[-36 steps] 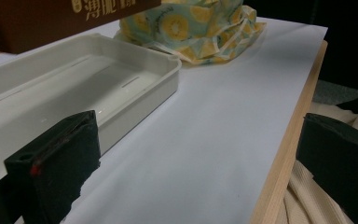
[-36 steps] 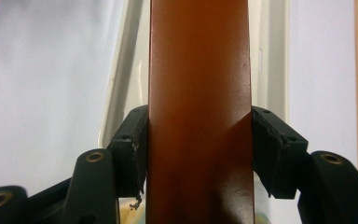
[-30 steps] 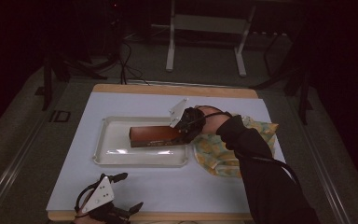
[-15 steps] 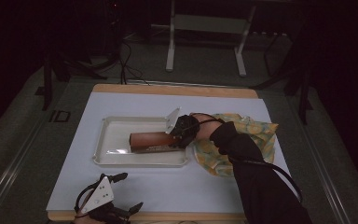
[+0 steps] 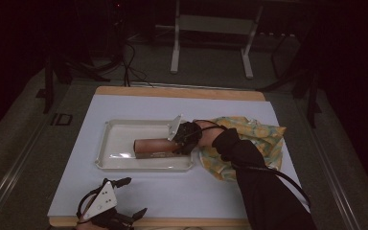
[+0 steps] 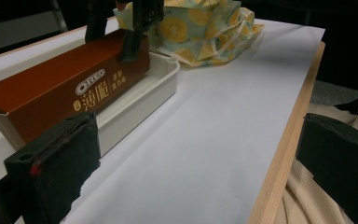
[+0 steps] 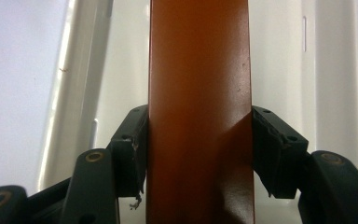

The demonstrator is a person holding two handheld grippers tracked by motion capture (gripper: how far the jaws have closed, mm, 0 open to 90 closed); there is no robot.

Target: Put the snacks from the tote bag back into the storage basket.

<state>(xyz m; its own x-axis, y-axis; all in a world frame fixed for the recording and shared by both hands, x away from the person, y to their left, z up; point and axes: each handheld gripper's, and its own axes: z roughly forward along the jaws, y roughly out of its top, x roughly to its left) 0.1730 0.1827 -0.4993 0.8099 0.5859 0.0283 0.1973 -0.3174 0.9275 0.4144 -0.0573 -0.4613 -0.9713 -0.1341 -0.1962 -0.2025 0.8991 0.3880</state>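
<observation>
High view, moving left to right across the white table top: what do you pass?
Left gripper at the near edge → white tray → brown box lying in it → right gripper clamped on the box → yellow patterned cloth.

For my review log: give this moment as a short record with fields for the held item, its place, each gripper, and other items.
held item: brown box
place: over the white tray, one end gripped
right gripper: shut on the box's sides
left gripper: open, at the table's near edge, holding nothing
other items: patterned cloth right of the tray
surface: white sheet on a wooden board
</observation>
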